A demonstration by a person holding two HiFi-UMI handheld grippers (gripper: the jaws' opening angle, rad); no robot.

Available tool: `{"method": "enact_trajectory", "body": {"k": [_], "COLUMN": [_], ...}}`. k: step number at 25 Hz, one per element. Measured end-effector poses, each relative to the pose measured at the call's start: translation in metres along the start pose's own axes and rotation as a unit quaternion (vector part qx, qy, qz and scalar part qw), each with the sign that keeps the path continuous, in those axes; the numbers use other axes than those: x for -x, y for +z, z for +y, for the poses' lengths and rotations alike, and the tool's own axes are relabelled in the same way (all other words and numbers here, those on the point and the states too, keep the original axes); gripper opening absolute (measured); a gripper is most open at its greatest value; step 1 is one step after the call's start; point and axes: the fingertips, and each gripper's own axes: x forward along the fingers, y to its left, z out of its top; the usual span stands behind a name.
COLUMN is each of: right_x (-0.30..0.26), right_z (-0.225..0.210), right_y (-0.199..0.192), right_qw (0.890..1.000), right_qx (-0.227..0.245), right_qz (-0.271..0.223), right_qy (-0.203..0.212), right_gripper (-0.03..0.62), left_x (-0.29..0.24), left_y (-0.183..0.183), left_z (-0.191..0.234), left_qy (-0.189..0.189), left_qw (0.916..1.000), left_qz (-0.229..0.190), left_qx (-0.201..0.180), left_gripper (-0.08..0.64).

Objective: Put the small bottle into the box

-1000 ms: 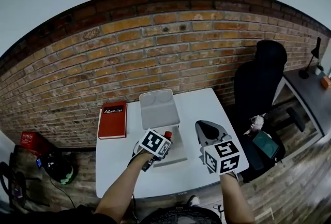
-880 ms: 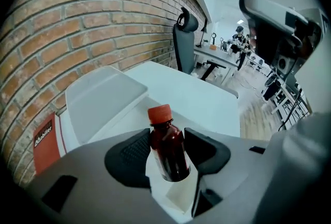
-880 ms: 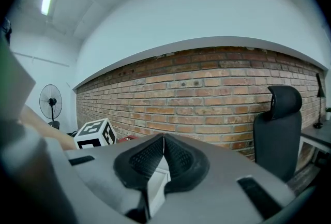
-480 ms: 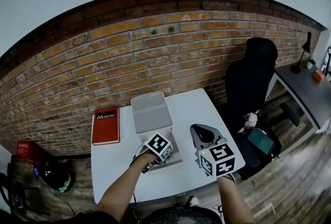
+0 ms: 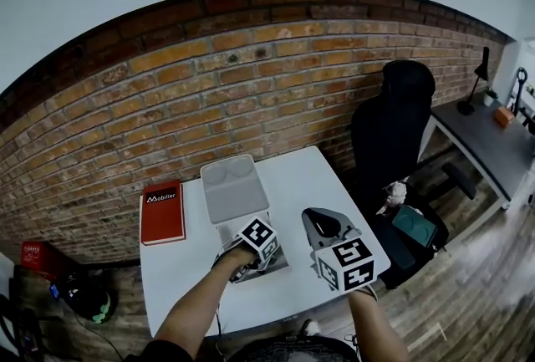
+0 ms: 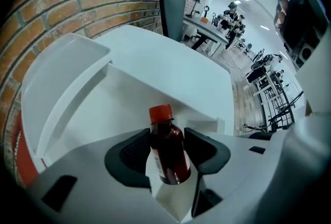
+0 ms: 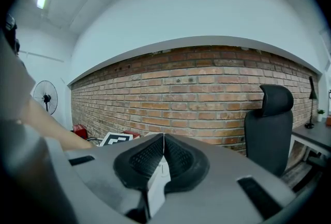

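The left claw (image 6: 167,157) pinched the small dark-red glass bottle with the orange-red cap (image 6: 166,137) between its two black ribbed pads. It gripped low on the body, so the neck and cap stood clear above the pads. The bottle leaned slightly to one side in the grip. If the pads had spread while it leaned, it would probably have tipped over and rolled instead of standing.

Just beyond it lay the shallow white open box (image 6: 98,114), and the bottle hung over the box's floor. No view showed whether the bottle's base touched that floor. A release from any height risked a bounce against the far wall, or a knock that slid the light box across the white bench (image 5: 311,178). The raised hinged lid (image 5: 233,188) stood behind the tray, where a forward push of the claw could have caught it.

To the right, the right claw (image 7: 163,158) was pressed together on nothing and held off the bench, so nothing steadied the box. Farther off were the flat red book (image 5: 162,211), the black office chair (image 5: 389,124) and the brick wall (image 5: 251,93), all well clear of the work.
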Motion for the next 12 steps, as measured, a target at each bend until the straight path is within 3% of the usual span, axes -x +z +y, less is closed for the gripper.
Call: {"method": "enact_trajectory", "body": {"k": [12], "right_x": [0.0041], "right_z": [0.0007], "right_y": [-0.0040], "right_qw": [1.000], "right_qx": [0.007], "right_qz": [0.010], "right_qy": [-0.004], "right_gripper": [0.020], "left_x": [-0.0076], "left_y": [0.0006], "left_z": [-0.0030], "left_qy": [0.000], "left_qw": [1.0000], "left_qz": [0.005], "left_qx": [-0.003], "left_gripper": [0.224]}}
